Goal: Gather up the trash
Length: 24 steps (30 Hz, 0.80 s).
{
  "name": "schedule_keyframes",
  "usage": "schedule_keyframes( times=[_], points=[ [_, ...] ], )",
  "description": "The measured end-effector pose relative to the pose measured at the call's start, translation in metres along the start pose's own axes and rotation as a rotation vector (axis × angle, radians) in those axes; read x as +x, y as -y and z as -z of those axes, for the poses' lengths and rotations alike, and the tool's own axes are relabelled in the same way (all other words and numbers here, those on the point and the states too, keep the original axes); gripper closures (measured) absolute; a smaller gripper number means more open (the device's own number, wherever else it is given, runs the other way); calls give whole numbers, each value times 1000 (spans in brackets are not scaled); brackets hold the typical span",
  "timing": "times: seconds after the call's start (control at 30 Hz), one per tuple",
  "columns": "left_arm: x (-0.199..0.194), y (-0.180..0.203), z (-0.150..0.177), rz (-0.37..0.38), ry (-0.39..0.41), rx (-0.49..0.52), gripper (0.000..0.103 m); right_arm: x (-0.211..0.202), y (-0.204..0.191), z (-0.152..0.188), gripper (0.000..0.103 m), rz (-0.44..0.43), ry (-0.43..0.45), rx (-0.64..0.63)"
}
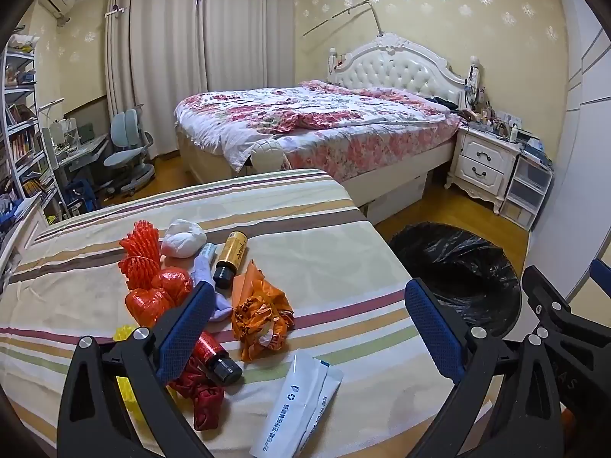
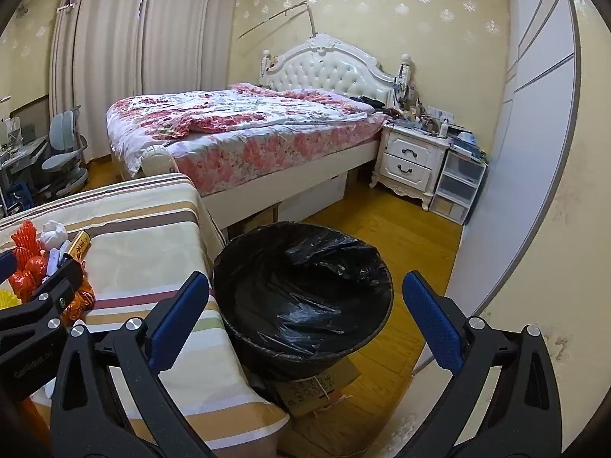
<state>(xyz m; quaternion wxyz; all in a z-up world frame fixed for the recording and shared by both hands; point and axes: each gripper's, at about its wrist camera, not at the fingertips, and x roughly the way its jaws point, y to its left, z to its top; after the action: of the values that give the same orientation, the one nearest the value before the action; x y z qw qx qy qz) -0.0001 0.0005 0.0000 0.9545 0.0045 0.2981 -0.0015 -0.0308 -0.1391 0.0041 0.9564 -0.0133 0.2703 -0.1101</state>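
Both our left gripper [image 1: 309, 320] and right gripper [image 2: 305, 318] are spread and empty; trash [image 1: 263, 313] lies heaped on the striped table [image 1: 343, 236], bin [image 2: 305, 297] beside it. Tangled wrappers could drag the bottle [image 1: 231, 255] off

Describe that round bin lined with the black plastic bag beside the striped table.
The round bin lined with a glossy, crinkled black plastic bag stands upright on the wooden floor, close against the striped table's corner. The bag folds over its rim. It looks empty inside. Flattened cardboard lies beneath it. Nothing grips it.
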Motion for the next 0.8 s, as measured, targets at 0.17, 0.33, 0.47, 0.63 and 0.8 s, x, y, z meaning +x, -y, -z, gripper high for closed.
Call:
schedule_keyframes(
  times=[0.17, 0.33, 0.47, 0.63, 0.8],
  points=[
    [0, -3, 1, -11, -1, -4, 6, -1, 1, 1, 4, -2, 3, 1],
    [1, -1, 0, -6, -6, 11, 6, 1, 5, 1, 4, -6, -5, 8],
    [1, -2, 1, -5, -3, 11, 6, -2, 3, 0, 4, -8, -1, 6],
    [-1, -2, 4, -5, -4, 13, 6, -2, 4, 0, 4, -6, -5, 13],
    [-2, 0, 1, -5, -4, 15, 6, -2, 5, 3, 4, -6, -7, 15]
  ],
)
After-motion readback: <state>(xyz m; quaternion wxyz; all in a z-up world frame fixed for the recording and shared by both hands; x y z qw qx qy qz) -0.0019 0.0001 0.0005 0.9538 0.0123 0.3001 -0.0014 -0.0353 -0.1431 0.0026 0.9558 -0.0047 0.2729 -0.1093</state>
